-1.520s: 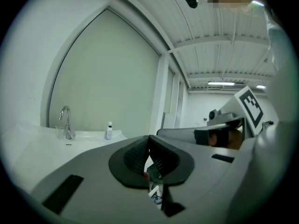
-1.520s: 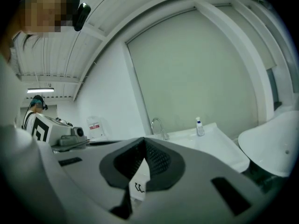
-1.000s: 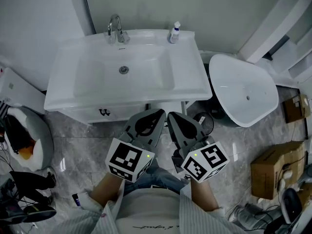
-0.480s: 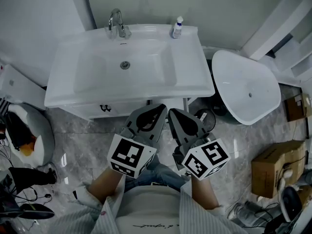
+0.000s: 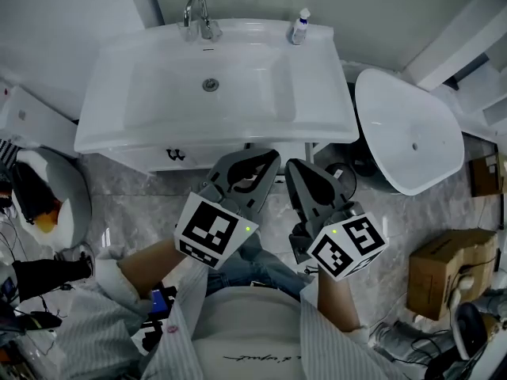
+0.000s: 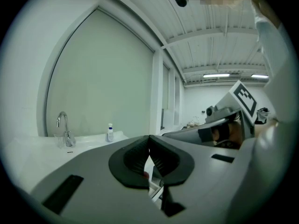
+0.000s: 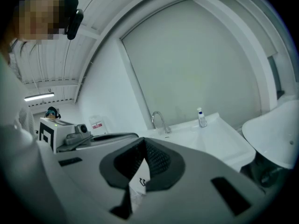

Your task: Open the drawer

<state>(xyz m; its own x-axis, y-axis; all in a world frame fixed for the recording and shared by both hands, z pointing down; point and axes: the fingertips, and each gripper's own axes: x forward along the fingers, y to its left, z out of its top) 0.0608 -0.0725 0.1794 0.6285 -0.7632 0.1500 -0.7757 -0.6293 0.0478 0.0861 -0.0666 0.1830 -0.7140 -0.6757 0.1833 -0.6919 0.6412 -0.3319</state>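
The drawer front [image 5: 158, 161] is the white panel under the basin [image 5: 214, 93], with a small black handle [image 5: 176, 155]. It looks closed. My left gripper [image 5: 269, 158] hovers in front of the vanity, right of the handle and apart from it, pads together with nothing between them. My right gripper [image 5: 295, 167] is beside it, also shut and empty. In the left gripper view the pads [image 6: 149, 141] meet at their tips. In the right gripper view the shut pads [image 7: 144, 143] stand before the vanity, and the black handle [image 7: 142, 181] shows in the gap below them.
A tap [image 5: 198, 10] and a small bottle [image 5: 299, 26] stand at the back of the basin. A white oval tub [image 5: 408, 133] sits to the right, cardboard boxes [image 5: 444, 271] farther right. A round bin [image 5: 40, 204] and cables lie on the tiled floor at left.
The head view has shifted, so the basin sits higher in the picture and the person's sleeves show more. Both grippers stay shut, side by side before the vanity.
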